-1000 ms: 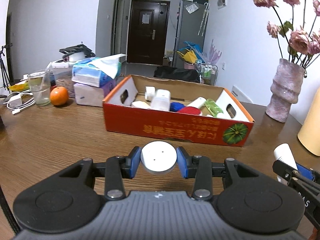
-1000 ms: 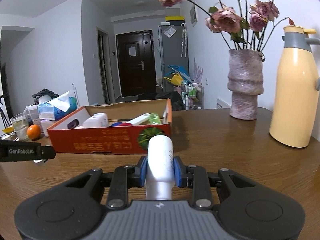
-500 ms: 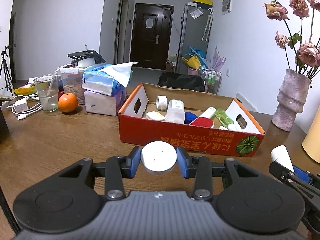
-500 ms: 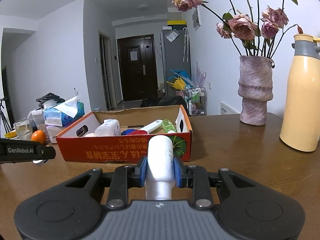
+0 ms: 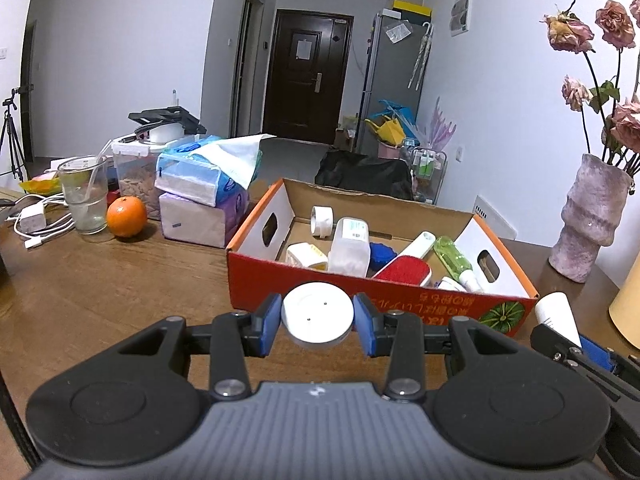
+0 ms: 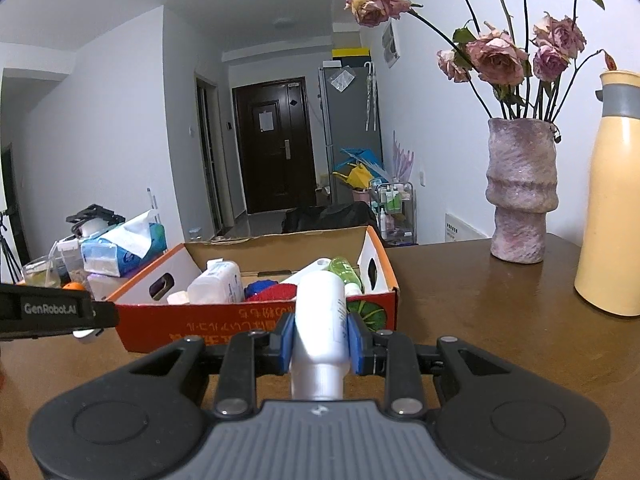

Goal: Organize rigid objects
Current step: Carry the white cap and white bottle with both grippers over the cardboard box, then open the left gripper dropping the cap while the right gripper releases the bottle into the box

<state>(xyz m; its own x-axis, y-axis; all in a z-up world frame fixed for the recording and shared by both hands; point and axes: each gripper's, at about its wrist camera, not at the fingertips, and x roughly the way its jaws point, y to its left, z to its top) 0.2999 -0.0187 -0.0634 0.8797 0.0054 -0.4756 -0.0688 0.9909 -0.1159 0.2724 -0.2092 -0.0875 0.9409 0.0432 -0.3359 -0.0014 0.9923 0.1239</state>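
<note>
The wooden table (image 5: 100, 292) bore a red cardboard box (image 5: 360, 304) already crowded with bottles and a red brush (image 5: 404, 270); its near wall stood between both loads and the space inside. A carried piece could have clipped that rim or landed on the clutter and rolled out. At the far right a vase (image 6: 520, 192) and yellow flask (image 6: 612, 200) stood clear. The right gripper (image 6: 320, 340) was clenched on a white bottle (image 6: 322, 320); the left gripper (image 5: 318, 320) grasped a white round lid (image 5: 318, 314), both just short of the box.
</note>
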